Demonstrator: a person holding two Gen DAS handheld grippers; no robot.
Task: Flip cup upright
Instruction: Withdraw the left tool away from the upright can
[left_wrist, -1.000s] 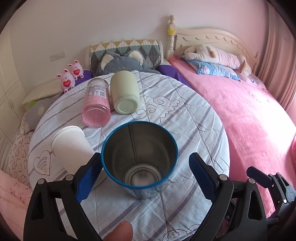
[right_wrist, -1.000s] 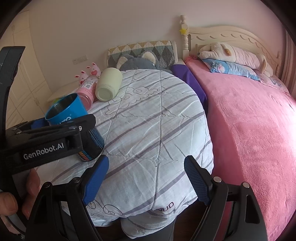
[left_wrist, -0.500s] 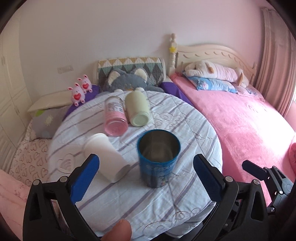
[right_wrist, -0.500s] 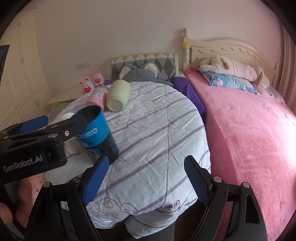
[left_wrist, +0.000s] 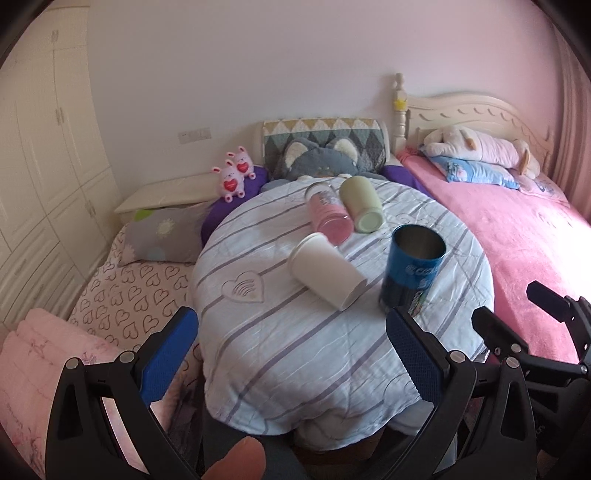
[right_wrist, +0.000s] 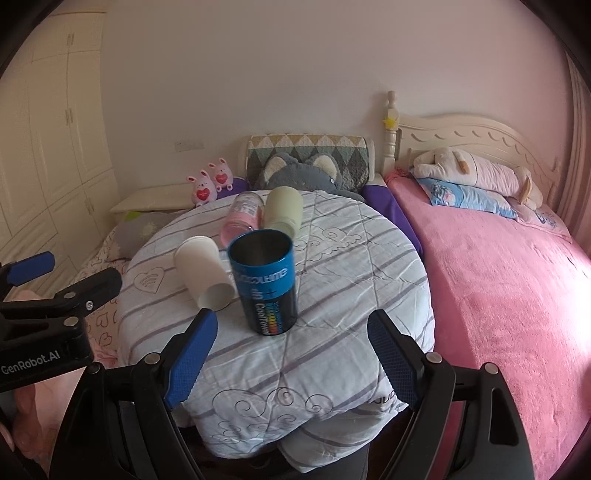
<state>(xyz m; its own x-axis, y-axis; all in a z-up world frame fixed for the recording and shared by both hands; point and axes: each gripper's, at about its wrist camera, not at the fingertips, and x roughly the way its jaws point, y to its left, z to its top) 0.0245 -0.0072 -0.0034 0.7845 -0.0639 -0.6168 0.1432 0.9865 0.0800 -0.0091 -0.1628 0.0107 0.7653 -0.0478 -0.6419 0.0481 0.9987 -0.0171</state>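
A blue metal cup (left_wrist: 412, 271) stands upright, mouth up, on the round table (left_wrist: 280, 332) covered with a striped cloth; it also shows in the right wrist view (right_wrist: 266, 282). A white cup (left_wrist: 327, 275) lies on its side just left of it, also visible in the right wrist view (right_wrist: 205, 273). A pink cup (left_wrist: 329, 218) and a pale green cup (left_wrist: 362, 208) lie on their sides at the far edge. My left gripper (left_wrist: 291, 356) is open and empty, near the table's front edge. My right gripper (right_wrist: 291, 356) is open and empty, in front of the blue cup.
A bed with a pink blanket (right_wrist: 498, 280) lies right of the table. Pillows and plush toys (left_wrist: 314, 162) sit behind it. A heart-print mattress (left_wrist: 125, 295) lies to the left. White wardrobes (left_wrist: 40, 166) stand far left. The left gripper's body (right_wrist: 44, 317) shows at the right view's left edge.
My left gripper has let go of the blue cup and pulled back and up, away from the table. The cup stays upright. My right gripper has also drawn back a little.
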